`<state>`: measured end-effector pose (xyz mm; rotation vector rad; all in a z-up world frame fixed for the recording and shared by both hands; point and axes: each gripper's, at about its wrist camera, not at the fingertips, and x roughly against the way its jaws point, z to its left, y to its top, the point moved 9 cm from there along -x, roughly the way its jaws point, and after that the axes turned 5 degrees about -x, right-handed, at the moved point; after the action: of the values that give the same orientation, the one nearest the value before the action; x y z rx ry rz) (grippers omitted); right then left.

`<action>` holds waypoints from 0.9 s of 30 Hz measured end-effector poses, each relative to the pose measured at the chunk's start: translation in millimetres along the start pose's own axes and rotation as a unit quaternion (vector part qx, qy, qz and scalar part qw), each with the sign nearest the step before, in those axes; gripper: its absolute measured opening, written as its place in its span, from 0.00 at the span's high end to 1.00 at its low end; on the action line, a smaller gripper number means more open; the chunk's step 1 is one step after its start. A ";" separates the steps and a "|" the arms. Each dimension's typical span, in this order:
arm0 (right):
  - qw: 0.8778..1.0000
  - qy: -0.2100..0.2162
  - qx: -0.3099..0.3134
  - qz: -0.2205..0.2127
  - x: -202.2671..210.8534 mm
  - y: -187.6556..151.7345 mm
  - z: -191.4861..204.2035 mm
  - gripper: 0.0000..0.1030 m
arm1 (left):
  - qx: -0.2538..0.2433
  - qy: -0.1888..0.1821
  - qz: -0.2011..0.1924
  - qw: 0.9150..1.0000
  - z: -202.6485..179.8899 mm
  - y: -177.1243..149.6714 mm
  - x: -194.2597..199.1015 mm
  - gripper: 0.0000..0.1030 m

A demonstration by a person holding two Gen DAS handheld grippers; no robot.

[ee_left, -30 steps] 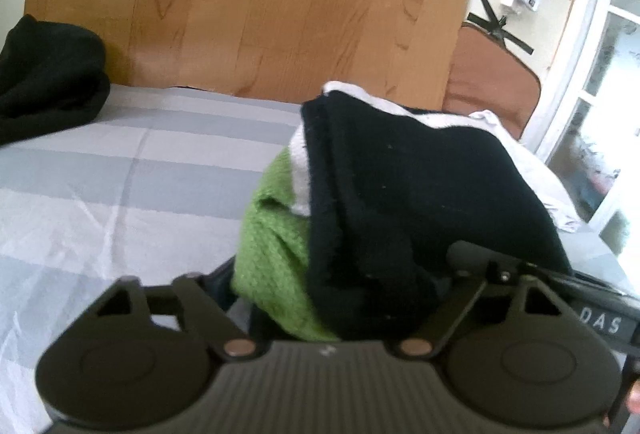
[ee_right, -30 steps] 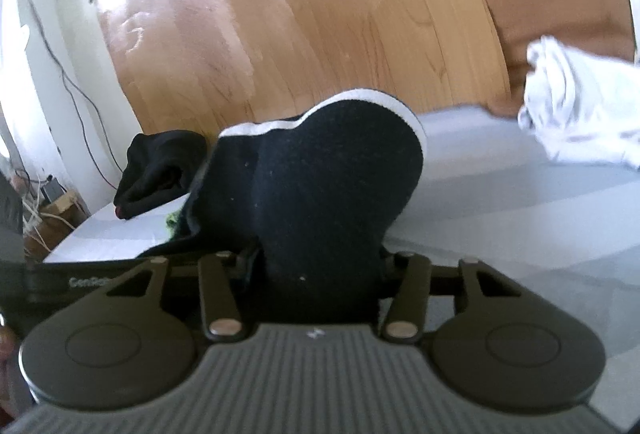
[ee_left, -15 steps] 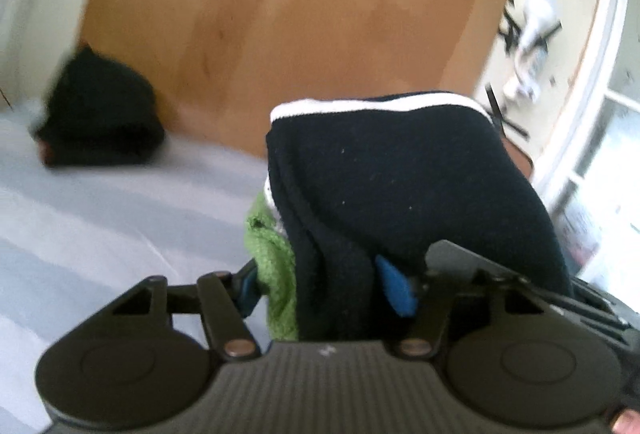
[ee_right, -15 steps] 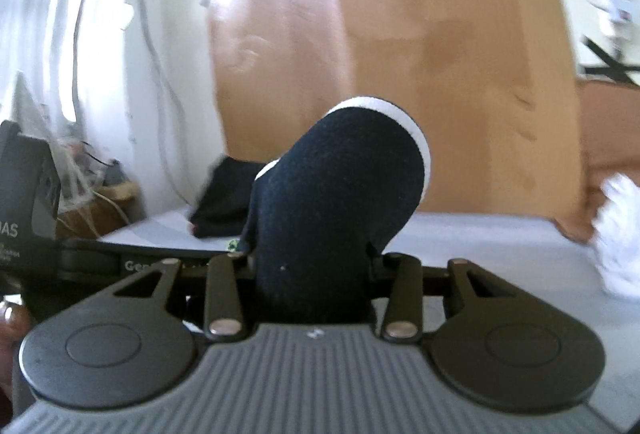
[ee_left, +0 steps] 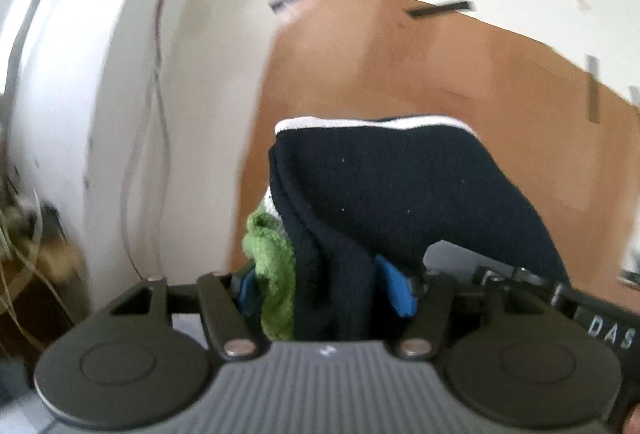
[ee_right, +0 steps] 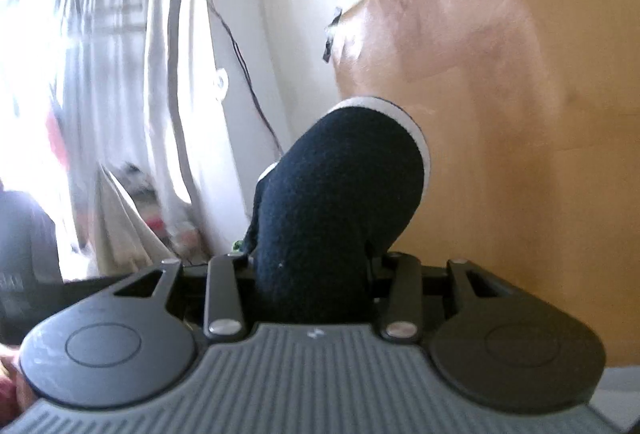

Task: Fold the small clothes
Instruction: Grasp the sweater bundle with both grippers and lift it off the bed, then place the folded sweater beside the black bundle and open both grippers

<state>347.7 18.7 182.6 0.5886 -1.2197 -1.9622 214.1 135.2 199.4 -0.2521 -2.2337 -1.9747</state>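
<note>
Tools both pinch one dark navy, white-trimmed knitted garment (ee_left: 400,194): left tool (ee_left: 326,292) half-spread beside its green part, right tool (ee_right: 312,274) narrower.

Both tongs, left (ee_left: 326,292) and right (ee_right: 310,288), point roughly level, jaws clamped.

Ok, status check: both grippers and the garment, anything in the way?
Left hand-held gripper clamped on dark garment with green layer. Right hand-held gripper clamped on same garment. Garment bunched, held up. No obstruction visible.
</note>
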 end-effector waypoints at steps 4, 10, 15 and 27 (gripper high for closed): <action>0.997 -0.023 -0.056 0.056 -62.4 -32.2 -69.9 0.57 | 0.006 0.038 0.042 0.998 17.0 -8.4 -77.9 0.40; 0.974 -0.158 -0.034 0.160 -89.2 -123.6 -155.2 0.37 | 0.111 0.054 0.228 0.966 44.2 -135.2 -185.8 0.28; 0.975 -0.176 -0.026 0.133 -48.9 -104.3 -136.7 0.34 | 0.068 0.073 0.221 0.970 31.2 -131.6 -173.2 0.27; 0.966 -0.235 -0.002 0.106 128.5 -132.8 -80.2 0.24 | -0.009 0.050 0.162 0.986 -19.5 -145.9 -43.0 0.07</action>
<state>278.1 -90.2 28.2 -0.0252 -1.4903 -1.9762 223.4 97.3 51.1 -0.4728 -1.9681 -1.7935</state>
